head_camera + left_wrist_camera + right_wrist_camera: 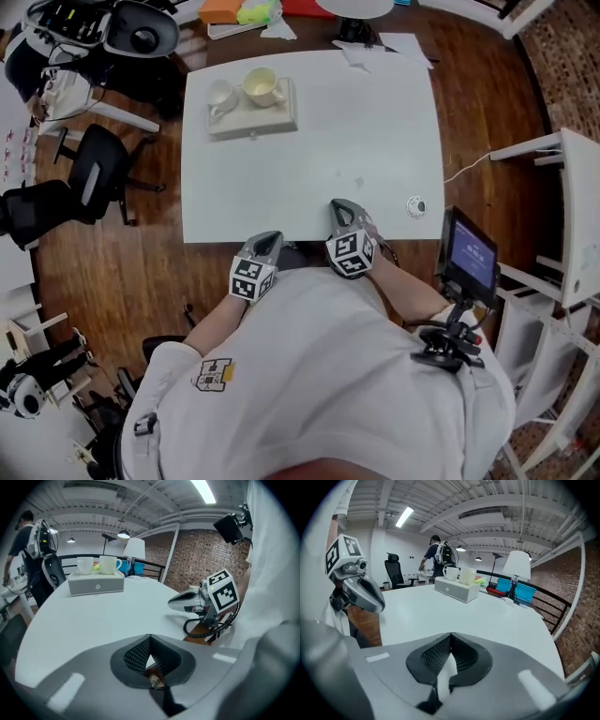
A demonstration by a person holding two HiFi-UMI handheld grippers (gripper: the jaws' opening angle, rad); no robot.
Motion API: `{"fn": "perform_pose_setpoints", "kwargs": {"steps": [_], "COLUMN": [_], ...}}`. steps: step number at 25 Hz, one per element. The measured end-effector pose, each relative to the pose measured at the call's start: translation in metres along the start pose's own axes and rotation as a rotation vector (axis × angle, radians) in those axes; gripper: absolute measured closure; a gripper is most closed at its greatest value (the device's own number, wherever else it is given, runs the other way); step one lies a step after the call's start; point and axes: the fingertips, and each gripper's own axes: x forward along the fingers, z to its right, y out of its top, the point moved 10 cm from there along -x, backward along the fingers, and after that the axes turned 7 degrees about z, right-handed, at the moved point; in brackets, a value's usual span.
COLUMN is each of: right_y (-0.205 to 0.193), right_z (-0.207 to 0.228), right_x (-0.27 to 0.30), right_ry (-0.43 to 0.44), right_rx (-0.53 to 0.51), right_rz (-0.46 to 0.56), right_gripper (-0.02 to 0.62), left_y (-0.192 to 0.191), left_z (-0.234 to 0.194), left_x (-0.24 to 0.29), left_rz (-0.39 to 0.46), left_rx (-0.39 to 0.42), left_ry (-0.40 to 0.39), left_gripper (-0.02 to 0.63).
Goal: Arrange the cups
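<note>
Two cups stand on a pale grey box (pixel 253 120) at the far left of the white table (pixel 375 131): a white cup (pixel 221 95) and a cream cup (pixel 262 87). The left gripper view shows them far off, the white cup (pixel 85 565) beside the cream cup (pixel 108 565). In the right gripper view the white cup (pixel 451 573) and the cream cup (pixel 467 575) sit on the box (pixel 457 590). My left gripper (pixel 270 236) hovers at the table's near edge, shut and empty (pixel 150 638). My right gripper (pixel 337 204) is just over the near edge, shut on nothing (pixel 451 634).
A small round object (pixel 416 207) lies near the table's right front corner. A lamp (pixel 354 9) and papers (pixel 384 49) are at the far edge. Office chairs (pixel 94 173) stand to the left, a screen on a stand (pixel 469 258) to the right. A person with a backpack (pixel 438 555) is in the background.
</note>
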Motion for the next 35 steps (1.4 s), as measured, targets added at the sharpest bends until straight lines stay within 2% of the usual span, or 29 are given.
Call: {"fn": "perform_pose_setpoints", "kwargs": {"steps": [4,14,20,35], "right_y": [0.000,0.020,0.025,0.049], "right_z": [-0.010,-0.017,-0.041,-0.069], "right_x": [0.006,0.016,0.016,0.029], "right_ry": [0.028,-0.010,-0.032,-0.074], "right_rx": [-0.003,-0.011,-0.036,-0.071], "right_rz": [-0.008,-0.042,-0.038,-0.055], "right_gripper": [0.595,0.597,0.597,0.597], "left_y": [0.005,0.016,0.002,-0.013], "left_z": [-0.014,-0.021,-0.033,-0.068], "left_x": [0.004,0.004,-0.012,-0.044], "left_rz": [-0.016,-0.012,0.021,0.066], "left_rx": [0.017,0.057,0.045,0.022], "left_ry": [-0.002,-0.094,-0.098,-0.108], "left_gripper": [0.610,0.611,0.610,0.610]}}
